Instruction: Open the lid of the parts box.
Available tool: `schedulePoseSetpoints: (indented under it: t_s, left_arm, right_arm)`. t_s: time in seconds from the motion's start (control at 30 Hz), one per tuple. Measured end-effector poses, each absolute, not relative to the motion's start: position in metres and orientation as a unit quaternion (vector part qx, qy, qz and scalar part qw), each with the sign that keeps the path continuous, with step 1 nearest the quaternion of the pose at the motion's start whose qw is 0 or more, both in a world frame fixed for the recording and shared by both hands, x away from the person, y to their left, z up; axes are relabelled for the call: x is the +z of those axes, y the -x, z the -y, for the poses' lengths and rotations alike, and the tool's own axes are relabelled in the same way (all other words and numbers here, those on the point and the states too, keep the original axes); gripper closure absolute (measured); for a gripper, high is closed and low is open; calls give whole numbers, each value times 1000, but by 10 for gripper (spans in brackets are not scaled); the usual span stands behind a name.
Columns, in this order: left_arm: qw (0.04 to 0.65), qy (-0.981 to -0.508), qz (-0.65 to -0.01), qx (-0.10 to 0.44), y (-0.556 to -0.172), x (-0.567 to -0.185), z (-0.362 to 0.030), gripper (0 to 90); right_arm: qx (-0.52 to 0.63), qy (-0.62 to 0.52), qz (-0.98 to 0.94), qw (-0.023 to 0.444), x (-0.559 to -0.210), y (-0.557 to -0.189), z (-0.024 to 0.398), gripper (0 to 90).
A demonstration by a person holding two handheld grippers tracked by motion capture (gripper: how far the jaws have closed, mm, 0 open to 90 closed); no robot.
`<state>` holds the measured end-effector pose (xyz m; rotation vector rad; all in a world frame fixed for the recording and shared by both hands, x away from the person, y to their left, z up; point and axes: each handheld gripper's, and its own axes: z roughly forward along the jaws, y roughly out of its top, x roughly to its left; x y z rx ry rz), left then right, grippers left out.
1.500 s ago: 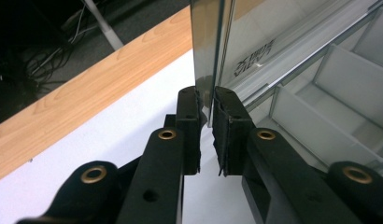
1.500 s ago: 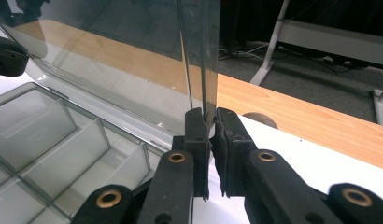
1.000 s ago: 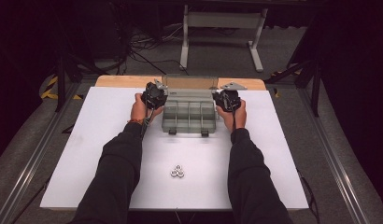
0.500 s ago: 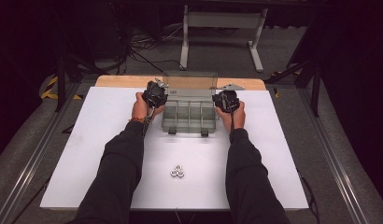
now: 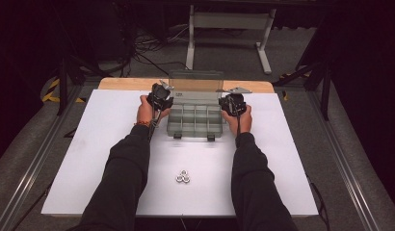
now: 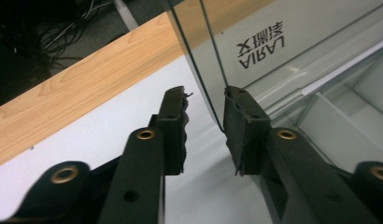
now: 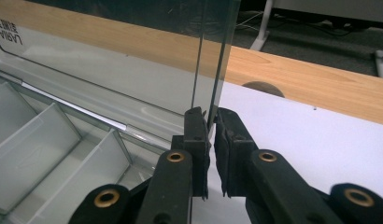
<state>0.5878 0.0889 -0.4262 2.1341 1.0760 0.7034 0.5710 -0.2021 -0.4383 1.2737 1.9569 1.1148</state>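
Observation:
A clear plastic compartment box (image 5: 194, 120) sits at the table's far middle, its lid (image 5: 195, 81) standing upright. My left gripper (image 5: 166, 91) is at the lid's left edge. In the left gripper view its jaws (image 6: 206, 100) have just been opening and stand apart, with the lid's edge (image 6: 213, 70) between them, close to the right pad (image 6: 241, 121). My right gripper (image 5: 225, 96) holds the lid's right edge. In the right gripper view the jaws (image 7: 209, 116) are shut on that clear panel (image 7: 213, 60).
A small cluster of metal rings (image 5: 183, 177) lies on the white board (image 5: 99, 159) near its front edge. The box's compartments (image 7: 40, 144) look empty. A wooden strip (image 7: 311, 79) runs behind the board, and a metal stand (image 5: 224, 29) is on the floor beyond.
The right hand has shifted slightly toward the box. The left hand and the upright lid stay where they were.

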Motion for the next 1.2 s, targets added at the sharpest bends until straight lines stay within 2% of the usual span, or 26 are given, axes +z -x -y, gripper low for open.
schedulePoseSetpoints:
  t_s: [0.4,0.57,0.83,0.93,1.03,1.2]
  left_arm:
    - [349,-786,-450,242,-591,-431,-99,558]
    - [355,-784,-451,235,-591,-432,-101,556]
    - [357,-794,-441,217,-589,-432,-99,679]
    - [349,-800,-438,217,-589,-432,-98,675]
    - [344,-797,-444,224,-588,-432,-98,624]
    - [336,-804,-431,235,-585,-431,-96,628]
  right_arm:
    - [420,-478,-724,266,-440,-574,204,808]
    - [423,-481,-724,258,-441,-575,204,806]
    - [430,-483,-729,226,-439,-574,208,830]
    - [431,-487,-728,217,-439,-573,209,829]
    - [425,-484,-732,223,-438,-573,208,830]
    - [415,-480,-738,231,-437,-570,205,830]
